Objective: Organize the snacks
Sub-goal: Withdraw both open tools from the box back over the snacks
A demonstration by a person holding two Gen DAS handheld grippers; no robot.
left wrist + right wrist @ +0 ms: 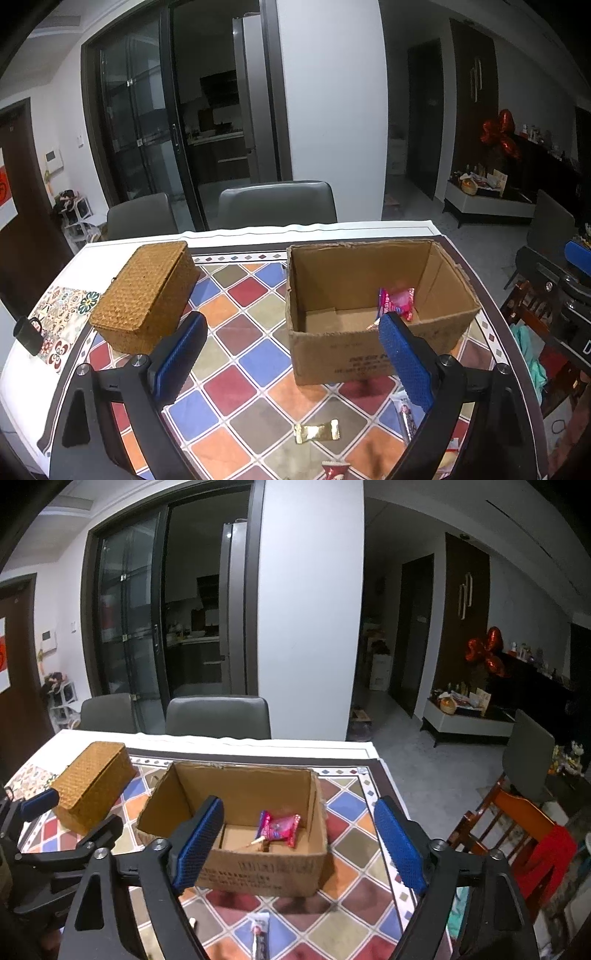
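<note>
L gripper [291, 354] is hanging over the table [240, 354] w/ jaws standing wide, nothing btwn the blue pads [181, 354], holding nothing. R gripper [299, 843] is likewise gaping wide and empty, pads [399, 845] sitting either side of the cardboard box [258, 875] in its view but not touching it; can't tell the height above it.

Cardboard box is sitting open-topped on the checkered tablecloth [258, 362], at about 1 o'clock from L gripper and dead 12 from R gripper. Inside it a pink snack packet [282, 827] is lying near the box's right wall, w/ a small stick-like item [255, 842] just beside it at 8 o'clock of the packet. Same packet is showing in L view [397, 302], leaning near the right inner wall.

Woven basket [144, 295], lid shut, is sitting at 10 o'clock from L gripper, well apart from the box.

Loose snacks still on the cloth: gold wrapper [317, 432] at 6 o'clock of the box, a long dark bar [404, 417] just by L gripper's right finger, a red-white pack [334, 470] at frame bottom, partly cut off. R view is showing the long bar [260, 938] at 6 o'clock below the box.

Two grey chairs [277, 203] are standing at the table's far edge, 12 o'clock.
</note>
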